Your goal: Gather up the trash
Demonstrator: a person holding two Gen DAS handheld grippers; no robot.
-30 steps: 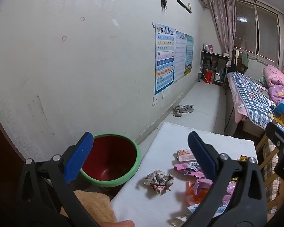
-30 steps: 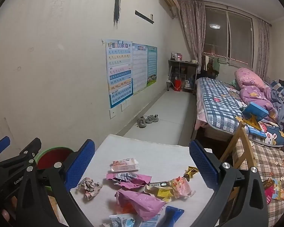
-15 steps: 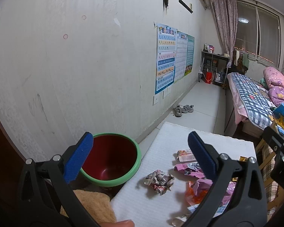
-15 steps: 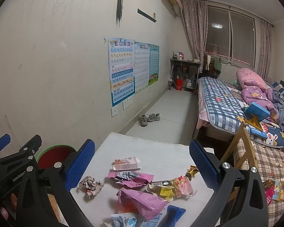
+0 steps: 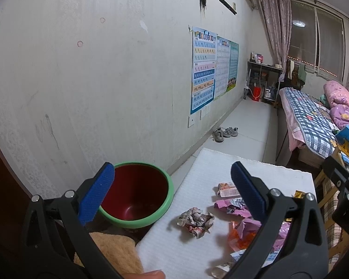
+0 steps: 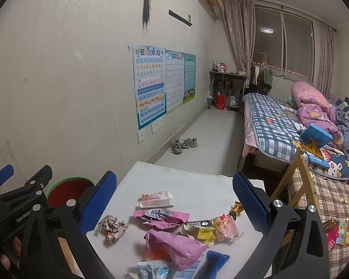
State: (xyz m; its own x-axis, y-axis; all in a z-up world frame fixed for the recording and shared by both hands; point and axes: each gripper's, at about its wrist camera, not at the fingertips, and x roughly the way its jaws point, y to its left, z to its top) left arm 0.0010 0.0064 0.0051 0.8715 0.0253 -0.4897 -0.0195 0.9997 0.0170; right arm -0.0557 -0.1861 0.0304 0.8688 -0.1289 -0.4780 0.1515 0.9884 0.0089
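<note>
A green-rimmed red bin [image 5: 137,195] stands left of a white table [image 5: 211,162]; it also shows in the right wrist view [image 6: 69,189]. A crumpled paper ball [image 5: 196,220] lies on the table near the bin, also in the right wrist view [image 6: 112,226]. Pink wrappers [image 6: 172,244], a pink-white packet [image 6: 157,198] and yellow wrappers [image 6: 209,231] lie in a heap. My left gripper [image 5: 172,195] is open and empty, held above bin and paper ball. My right gripper [image 6: 174,204] is open and empty above the heap.
A tan towel [image 5: 113,251] lies at the table's near left corner. A wooden chair frame [image 6: 300,176] and a bed [image 6: 274,121] stand to the right. Shoes [image 6: 183,144] lie on the floor by the wall. A blue object [image 6: 215,261] lies at the near table edge.
Both grippers have drifted slightly; the views shift a little. Both stay open and empty, and the trash has not moved.
</note>
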